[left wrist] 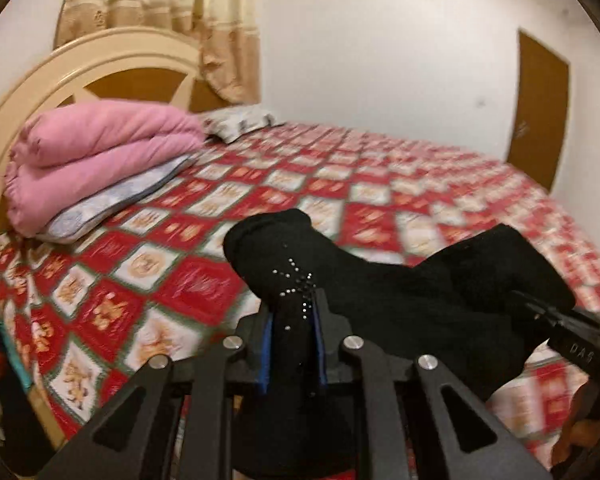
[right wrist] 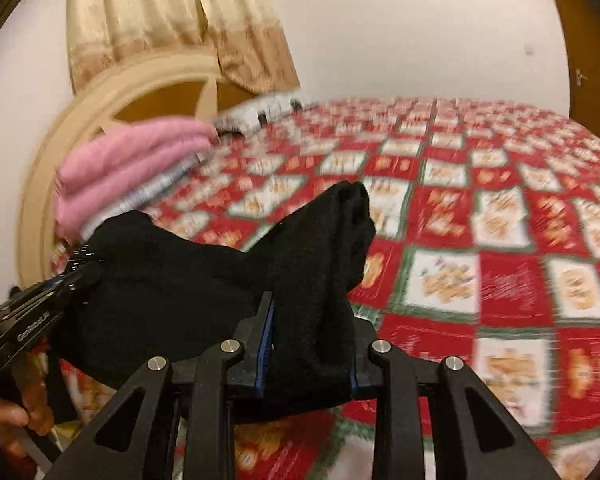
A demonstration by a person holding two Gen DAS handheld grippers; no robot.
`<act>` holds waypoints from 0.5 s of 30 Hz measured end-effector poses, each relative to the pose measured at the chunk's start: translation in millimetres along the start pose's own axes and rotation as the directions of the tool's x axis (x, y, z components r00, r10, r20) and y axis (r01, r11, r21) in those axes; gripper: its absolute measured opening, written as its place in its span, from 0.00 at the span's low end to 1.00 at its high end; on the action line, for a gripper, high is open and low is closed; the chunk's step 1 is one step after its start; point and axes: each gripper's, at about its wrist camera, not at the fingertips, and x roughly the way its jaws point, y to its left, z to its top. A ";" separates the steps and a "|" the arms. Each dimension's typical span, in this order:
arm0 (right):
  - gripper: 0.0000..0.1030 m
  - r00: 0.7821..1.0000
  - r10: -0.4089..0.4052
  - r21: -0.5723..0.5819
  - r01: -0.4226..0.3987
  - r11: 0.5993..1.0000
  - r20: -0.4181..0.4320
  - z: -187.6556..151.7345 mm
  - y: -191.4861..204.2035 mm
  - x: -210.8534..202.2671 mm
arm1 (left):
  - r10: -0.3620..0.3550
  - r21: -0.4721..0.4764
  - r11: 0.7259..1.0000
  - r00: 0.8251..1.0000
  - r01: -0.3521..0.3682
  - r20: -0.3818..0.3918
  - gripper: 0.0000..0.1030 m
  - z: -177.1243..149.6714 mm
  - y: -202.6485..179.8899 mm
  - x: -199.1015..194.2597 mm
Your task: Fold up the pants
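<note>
Bed (left wrist: 380,184) with red patchwork cover fills both views. Pink quilt (left wrist: 100,152) stacked by headboard. Black pants (left wrist: 400,296) held above bed, stretched between grippers, likely to straighten before folding. Left hand-held gripper (left wrist: 294,320) clamped on rhinestone-studded edge; right hand-held gripper (right wrist: 310,344) clamped on plain edge. Rhinestones clear only in left view; right view shows holder's hand (right wrist: 16,408).

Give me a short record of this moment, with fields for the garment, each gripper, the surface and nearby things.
garment: black pants, held up between both grippers, above the bed
left gripper: shut on pants, near rhinestone pattern
right gripper: shut on pants
surface: bed with red checked bedspread
nearby: pink folded blanket by cream headboard; curtain behind
</note>
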 end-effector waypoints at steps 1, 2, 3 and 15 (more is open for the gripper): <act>0.29 0.999 -0.029 -0.011 0.028 1.000 -0.026 -3.7 0.6 14.1 | 0.018 -0.004 1.000 0.999 -0.018 -0.046 0.17 -8.8 5.9 18.9; 0.29 0.998 -0.051 -0.014 0.051 0.999 -0.040 -7.9 -1.5 24.1 | 0.031 -0.011 0.999 0.997 -0.032 -0.076 0.17 -14.7 9.7 30.0; 0.30 0.997 -0.056 -0.003 0.055 0.998 -0.045 -11.2 -6.0 28.3 | 0.042 -0.019 0.999 0.994 -0.044 -0.102 0.18 -21.8 13.4 39.3; 0.69 0.994 0.037 0.226 -0.013 0.974 -0.100 -24.4 -51.0 31.7 | 0.226 -0.028 0.972 0.961 -0.233 -0.158 0.99 -43.6 33.0 53.3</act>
